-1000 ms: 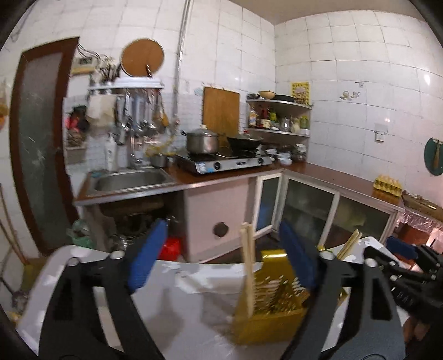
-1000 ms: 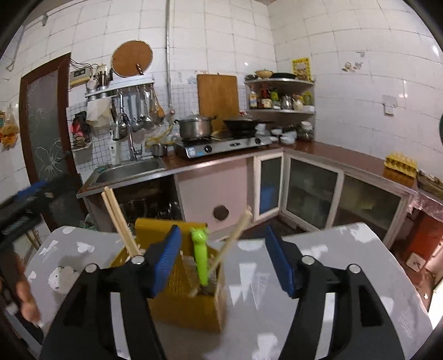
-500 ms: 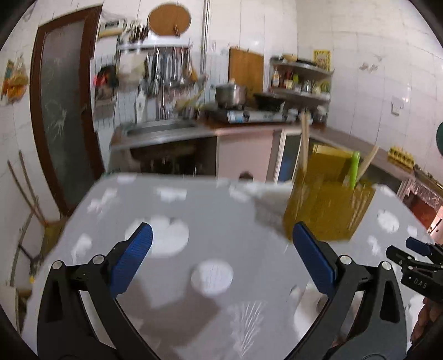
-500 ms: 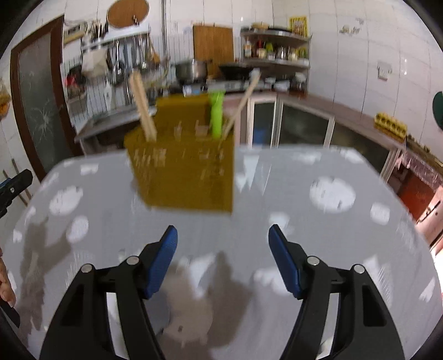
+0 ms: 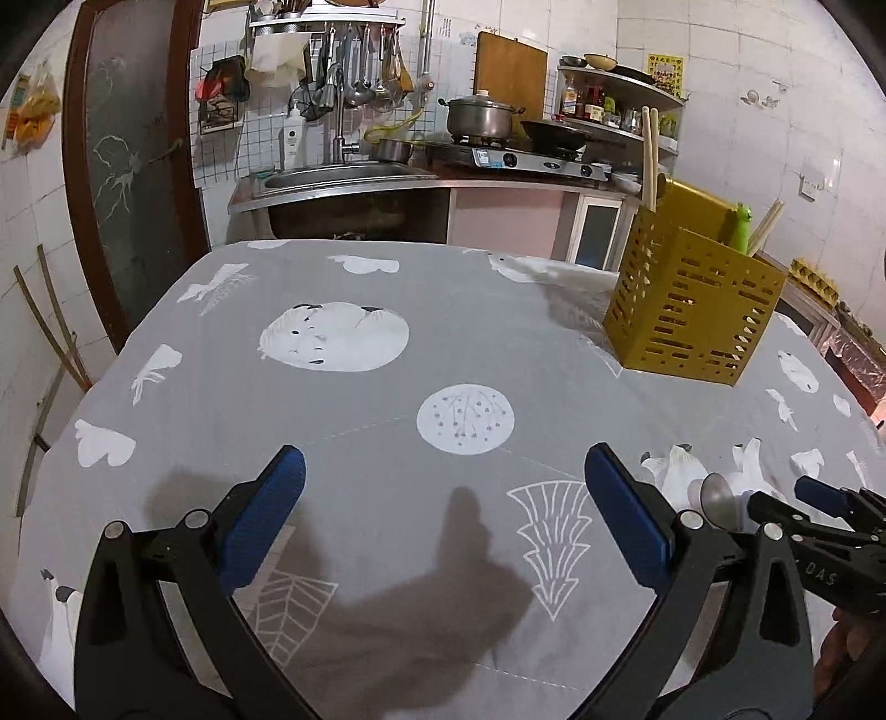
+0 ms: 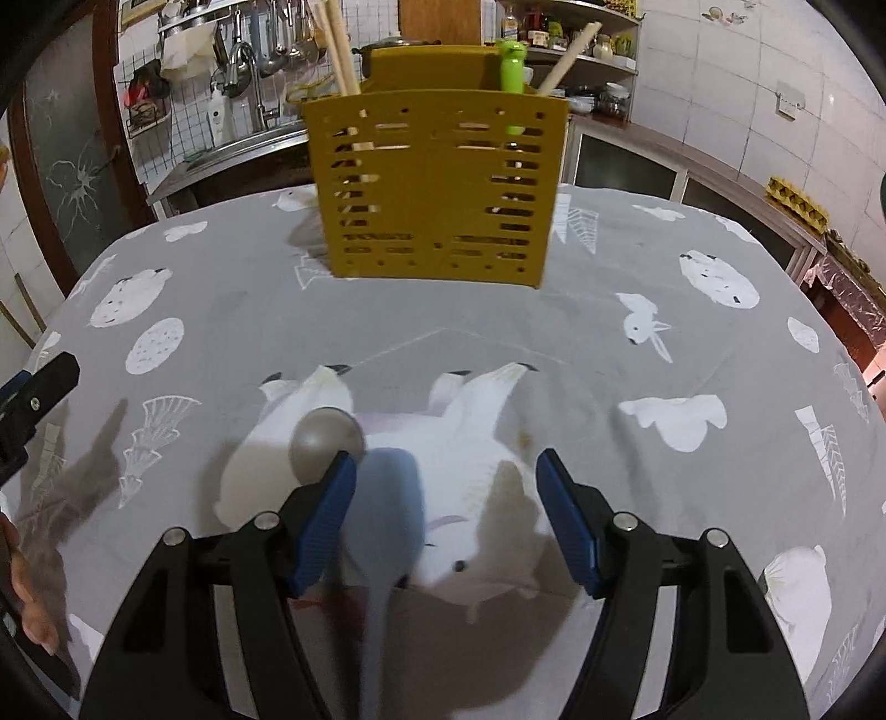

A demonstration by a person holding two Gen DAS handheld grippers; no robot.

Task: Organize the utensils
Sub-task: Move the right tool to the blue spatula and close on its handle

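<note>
A grey tablecloth printed with white animals and leaves [image 5: 443, 343] covers the table in a white-tiled kitchen, where a steel sink [image 5: 338, 176], a two-burner gas stove [image 5: 515, 158] carrying a lidded steel pot [image 5: 480, 117] and a black wok [image 5: 554, 133], and a wooden cutting board [image 5: 509, 77] line the far counter. At the far side of the cloth stands a mustard-yellow slotted plastic utensil holder [image 6: 437, 183], upright. Inside it: pale wooden chopsticks [image 6: 338, 44] leaning at the left end, a green-handled utensil [image 6: 512, 72] toward the right, and another single pale stick [image 6: 567, 55] slanting out beside it. A round-bowled metal spoon [image 6: 325, 443] lies on the cloth well in front of the holder — its bowl just beside the right gripper's [image 6: 446, 520] left pad, its blurred handle running back under the tool. That gripper's blue pads are spread apart, holding nothing. The left gripper [image 5: 443, 520] hovers over bare cloth, its pads likewise wide apart — empty.
</note>
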